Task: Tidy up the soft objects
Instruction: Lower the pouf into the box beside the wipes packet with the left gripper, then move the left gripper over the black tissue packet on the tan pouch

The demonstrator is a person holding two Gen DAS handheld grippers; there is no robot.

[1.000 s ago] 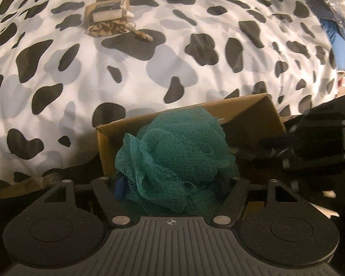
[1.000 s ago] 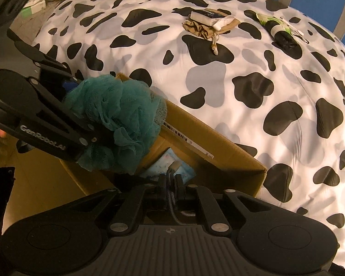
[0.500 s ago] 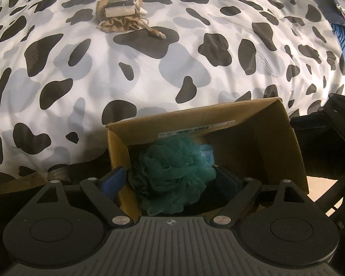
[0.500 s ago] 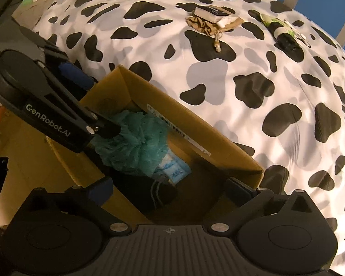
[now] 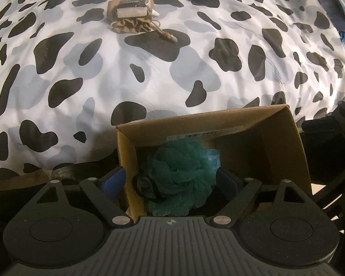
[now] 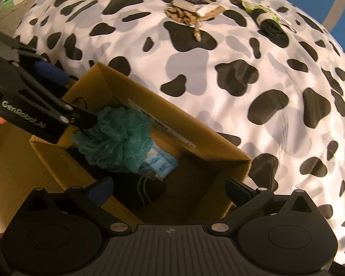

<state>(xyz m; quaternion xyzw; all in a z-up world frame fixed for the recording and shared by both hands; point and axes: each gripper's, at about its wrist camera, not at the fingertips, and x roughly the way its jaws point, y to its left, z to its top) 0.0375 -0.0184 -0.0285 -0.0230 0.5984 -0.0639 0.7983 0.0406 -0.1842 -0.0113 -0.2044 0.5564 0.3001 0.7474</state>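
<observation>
Both cameras sit on the tools and look steeply down along the fingers. The left wrist view is close above the open brown cardboard box (image 5: 285, 138), facing its short end, with the cow-print bed cover (image 5: 126, 73) beyond. The right wrist view looks at the same box (image 6: 202, 158) from its corner, slightly higher. Both views share the box, the teal mesh bath sponge (image 5: 181, 179) (image 6: 117, 138) and the cover.

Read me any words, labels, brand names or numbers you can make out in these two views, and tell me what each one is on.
"GenRobot.AI": white lettering on the black body of the left gripper, seen in the right wrist view.
Long white label strip on the cardboard box inner wall: print too small to read.
Light blue packet inside the box: blue print, too blurred to read.
Dark card on the tan pouch on the bedspread: print unreadable.
</observation>
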